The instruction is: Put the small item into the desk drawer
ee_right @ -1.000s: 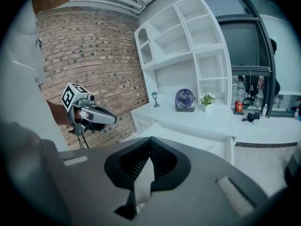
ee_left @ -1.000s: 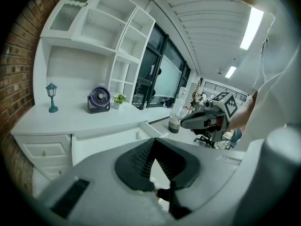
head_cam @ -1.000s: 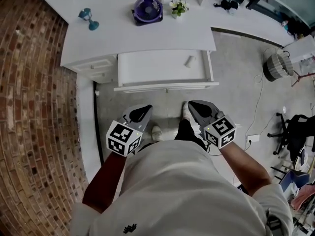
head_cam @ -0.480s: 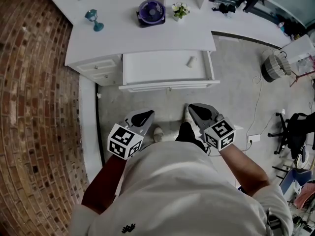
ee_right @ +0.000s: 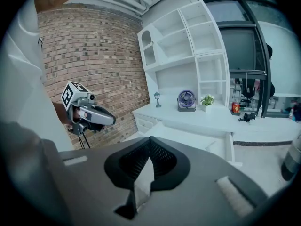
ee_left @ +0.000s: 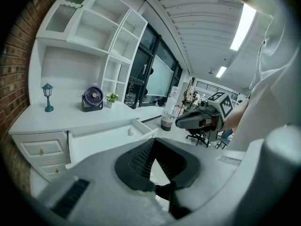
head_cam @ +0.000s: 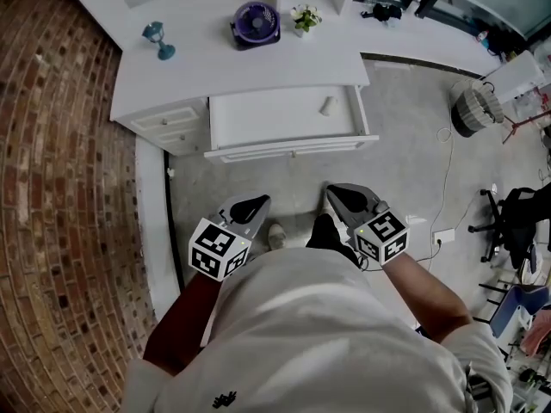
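The small white item [head_cam: 327,105] lies at the right end of the open desk drawer [head_cam: 258,119], which sticks out from the white desk [head_cam: 258,63]. Both grippers hang close to the person's body, well short of the drawer and above the floor. My left gripper [head_cam: 255,203] is shut with nothing in it, and its jaws meet at the tips in the left gripper view [ee_left: 153,149]. My right gripper [head_cam: 337,192] is likewise shut and empty [ee_right: 149,149]. From the left gripper view the item [ee_left: 130,132] shows in the drawer, far ahead.
On the desk stand a teal lamp [head_cam: 158,39], a purple fan [head_cam: 256,21] and a small plant [head_cam: 301,15]. A brick wall [head_cam: 52,188] runs along the left. A basket [head_cam: 472,110] and a black chair [head_cam: 516,222] stand at the right. The person's shoe [head_cam: 274,233] is below the drawer.
Only the head view has shifted a little. Both grippers stay shut near the body, and the small item lies still in the open drawer.
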